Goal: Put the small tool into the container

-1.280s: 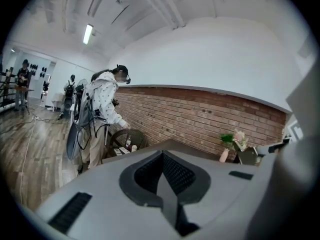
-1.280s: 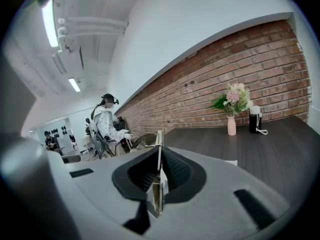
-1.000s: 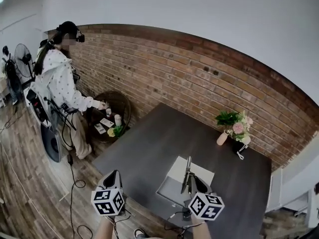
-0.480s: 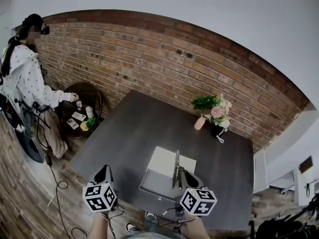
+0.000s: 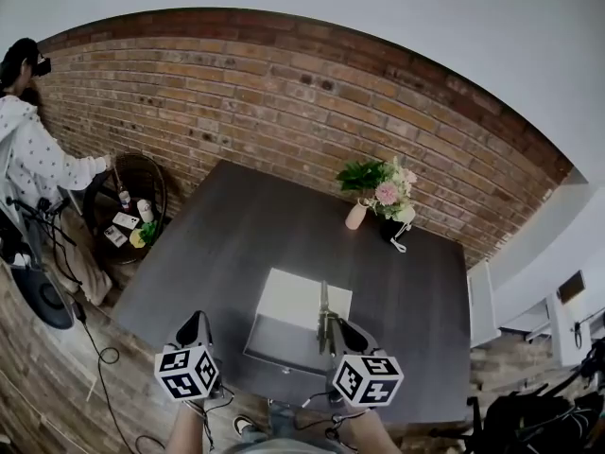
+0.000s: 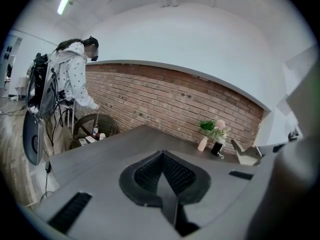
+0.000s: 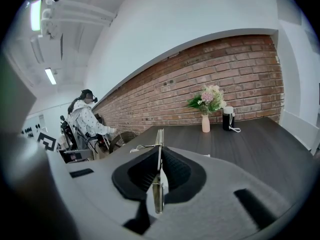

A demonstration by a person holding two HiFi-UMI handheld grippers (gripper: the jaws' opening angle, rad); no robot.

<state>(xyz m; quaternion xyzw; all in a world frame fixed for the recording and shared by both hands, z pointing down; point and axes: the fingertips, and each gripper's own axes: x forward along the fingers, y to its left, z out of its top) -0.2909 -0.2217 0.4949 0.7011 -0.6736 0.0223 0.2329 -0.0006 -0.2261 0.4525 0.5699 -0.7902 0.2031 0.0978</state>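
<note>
Clamping a thin metal tool (image 7: pixel 159 141), the right gripper (image 5: pixel 326 322) is held over the gray container (image 5: pixel 272 340) at the table's (image 5: pixel 236 225) 6 o'clock edge. The left gripper (image 6: pixel 162 159) is closed, empty, at the container's 9 o'clock.

The small tool (image 7: pixel 158 191) is a thin flat strip of bare metal with a dull sheen. The pads (image 7: pixel 173 169) of the right gripper (image 7: pixel 159 148) are black, ribbed and matt. The tabletop (image 5: pixel 236 225) is dark and matt, faintly wood-grained. The container (image 5: pixel 284 348) looks smooth, matt grey. The wall (image 5: pixel 284 83) is rough red brick.
</note>
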